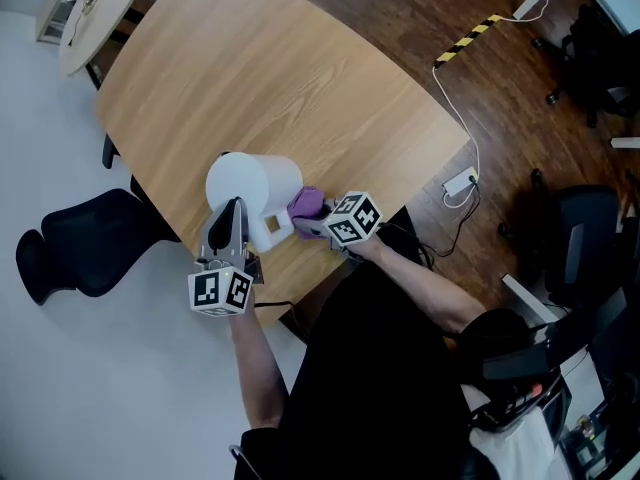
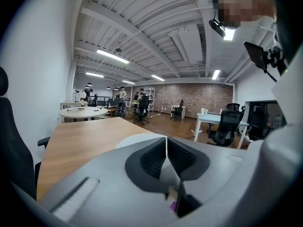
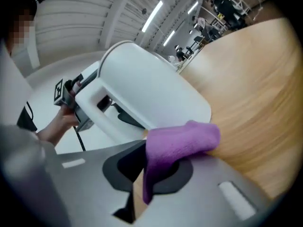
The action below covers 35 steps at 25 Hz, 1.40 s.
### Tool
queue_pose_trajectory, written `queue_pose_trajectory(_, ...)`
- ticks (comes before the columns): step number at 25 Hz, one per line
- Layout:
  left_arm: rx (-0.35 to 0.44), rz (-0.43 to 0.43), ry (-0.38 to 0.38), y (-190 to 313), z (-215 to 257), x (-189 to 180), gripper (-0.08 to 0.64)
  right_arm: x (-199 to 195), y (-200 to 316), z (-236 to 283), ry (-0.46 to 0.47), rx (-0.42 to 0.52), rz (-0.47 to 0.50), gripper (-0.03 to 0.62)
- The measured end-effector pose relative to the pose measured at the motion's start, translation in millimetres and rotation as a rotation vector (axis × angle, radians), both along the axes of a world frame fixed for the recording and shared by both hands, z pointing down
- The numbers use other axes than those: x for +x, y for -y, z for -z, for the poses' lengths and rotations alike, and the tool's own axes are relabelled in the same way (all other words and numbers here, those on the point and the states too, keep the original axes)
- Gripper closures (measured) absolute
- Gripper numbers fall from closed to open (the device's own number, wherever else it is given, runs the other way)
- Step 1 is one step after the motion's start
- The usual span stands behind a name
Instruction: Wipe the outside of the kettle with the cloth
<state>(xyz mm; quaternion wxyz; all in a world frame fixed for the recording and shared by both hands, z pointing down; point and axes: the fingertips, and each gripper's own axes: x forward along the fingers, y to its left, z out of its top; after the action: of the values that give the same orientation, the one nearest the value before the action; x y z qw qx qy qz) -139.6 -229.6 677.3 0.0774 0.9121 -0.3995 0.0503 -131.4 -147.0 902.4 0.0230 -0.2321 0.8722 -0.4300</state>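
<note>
Black-clad person [image 1: 380, 388] at the near edge of the table [image 1: 300, 68], a white kettle [image 1: 250, 183] between two grippers.
On the left, the left gripper [image 1: 232, 223] has its jaws closed tight on the kettle's handle. The kettle sits on the wooden table close to that edge. Just right of the handle, a purple cloth [image 1: 307, 204] lies against the kettle's side, pinched in the jaws of the right gripper [image 1: 318, 220], one fold hanging over them.
</note>
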Motion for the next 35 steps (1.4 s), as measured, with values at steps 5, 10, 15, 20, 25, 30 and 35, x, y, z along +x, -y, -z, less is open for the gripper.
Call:
queue_pose_trajectory(5,0.001,-0.006,-0.006,10.2,6.6,12.0,0.371,37.0,20.0,144.2,0.332,0.320,-0.050,0.569)
queue_pose_trajectory(10,-0.005,-0.001,-0.004,-3.6,2.9,-2.1,0.371,26.6,28.3,18.7,0.003,0.050,-0.051,0.569)
queue_pose_trajectory(15,-0.004,0.043,0.062,4.7,17.1,1.6,0.370,74.5,40.4,159.8,0.295,0.315,-0.132,0.569)
queue_pose_trajectory(20,-0.063,0.102,0.109,23.2,2.2,-1.2,0.342,58.0,38.8,200.7,0.291,0.542,-0.025,0.569)
queue_pose_trajectory(25,-0.100,0.147,0.160,35.0,-6.3,-0.9,0.336,50.5,63.9,56.1,0.159,0.197,-0.027,0.569)
queue_pose_trajectory(30,-0.107,0.163,0.159,51.4,-2.1,3.7,0.329,61.2,93.1,24.0,-0.060,-0.029,-0.002,0.569)
queue_pose_trajectory(35,-0.131,0.145,0.117,65.7,-7.6,-4.9,0.258,83.3,121.2,191.2,0.512,0.228,0.119,0.569)
